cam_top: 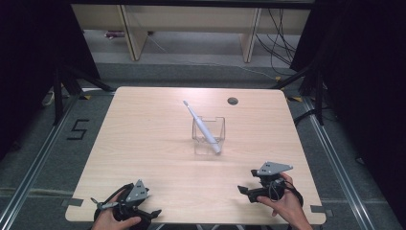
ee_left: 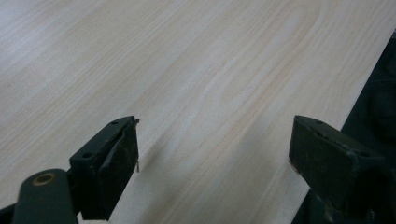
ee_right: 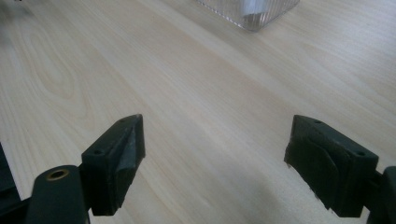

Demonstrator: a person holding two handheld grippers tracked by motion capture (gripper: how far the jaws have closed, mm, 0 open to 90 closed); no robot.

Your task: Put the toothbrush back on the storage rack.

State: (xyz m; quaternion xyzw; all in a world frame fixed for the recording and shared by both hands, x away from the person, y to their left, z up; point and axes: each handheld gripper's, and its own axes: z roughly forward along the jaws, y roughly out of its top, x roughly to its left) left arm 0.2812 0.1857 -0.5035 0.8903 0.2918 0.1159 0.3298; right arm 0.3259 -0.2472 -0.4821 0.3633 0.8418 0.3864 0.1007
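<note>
From the high view, a white toothbrush leans tilted in a clear cup mid-table, well apart from both grippers (near edge). The left gripper view shows jaws wide, empty. The right gripper view: jaws wide, empty, cup ahead.

Toothbrush leans in the cup mid-table — tools apart at the near edge.

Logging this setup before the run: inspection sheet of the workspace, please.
Surface: pale wooden table, round grommet hole near far edge.
Job's things: white electric toothbrush leaning tilted in clear square plastic cup, mid-table.
Clutter: nothing seen.
Grippers: left gripper and right gripper at near edge, jaws wide apart, holding nothing.
Cables: black cable trailing from the left one; loose cables on floor beyond.
Surroundings: black curtains, floor marking "5".
</note>
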